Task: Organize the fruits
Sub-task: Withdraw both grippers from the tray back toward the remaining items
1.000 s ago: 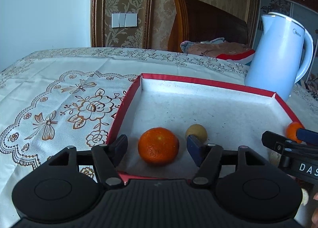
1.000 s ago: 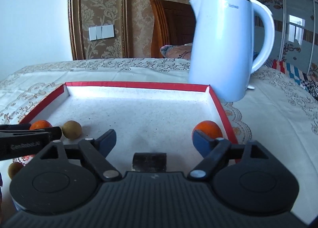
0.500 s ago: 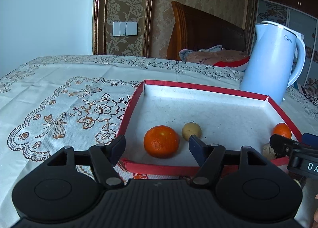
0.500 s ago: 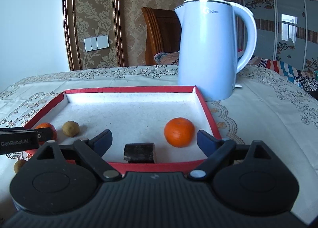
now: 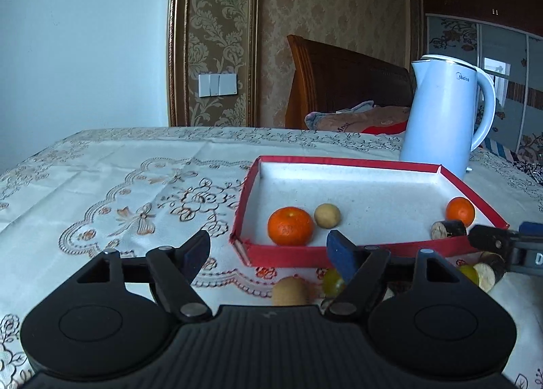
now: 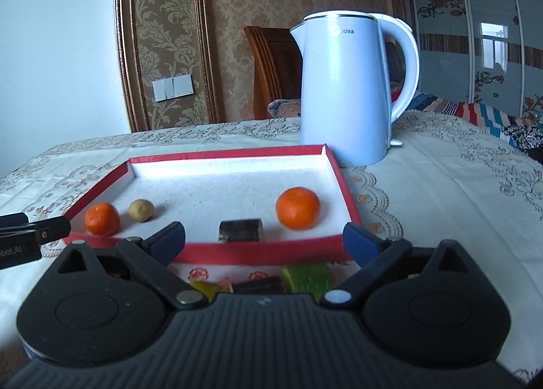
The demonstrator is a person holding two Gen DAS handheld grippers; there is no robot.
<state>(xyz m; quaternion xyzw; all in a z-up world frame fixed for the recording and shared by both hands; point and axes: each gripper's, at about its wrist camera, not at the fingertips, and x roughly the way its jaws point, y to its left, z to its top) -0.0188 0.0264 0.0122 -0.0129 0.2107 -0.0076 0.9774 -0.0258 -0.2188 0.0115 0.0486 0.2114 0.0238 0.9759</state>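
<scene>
Two oranges (image 6: 298,208) (image 6: 101,218), a tan round fruit (image 6: 141,210) and a dark cylinder piece (image 6: 241,230) lie in the red-rimmed tray (image 6: 237,251); more pieces sit on the tablecloth (image 6: 441,192) before it; left gripper (image 5: 268,250) and right gripper (image 6: 264,239) have just been opening, both empty; a kettle (image 6: 346,90) stands behind.

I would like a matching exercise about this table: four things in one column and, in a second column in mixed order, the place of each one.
Things:
1. kettle
2. tan round fruit
3. green piece
4. dark cylinder

Places:
A. on the cloth, in front of the red tray's near wall
B. behind the tray's far right corner
C. inside the tray, against its near wall
D. inside the tray, beside the left orange

Pairs: 1-B, 2-D, 3-A, 4-C
</scene>
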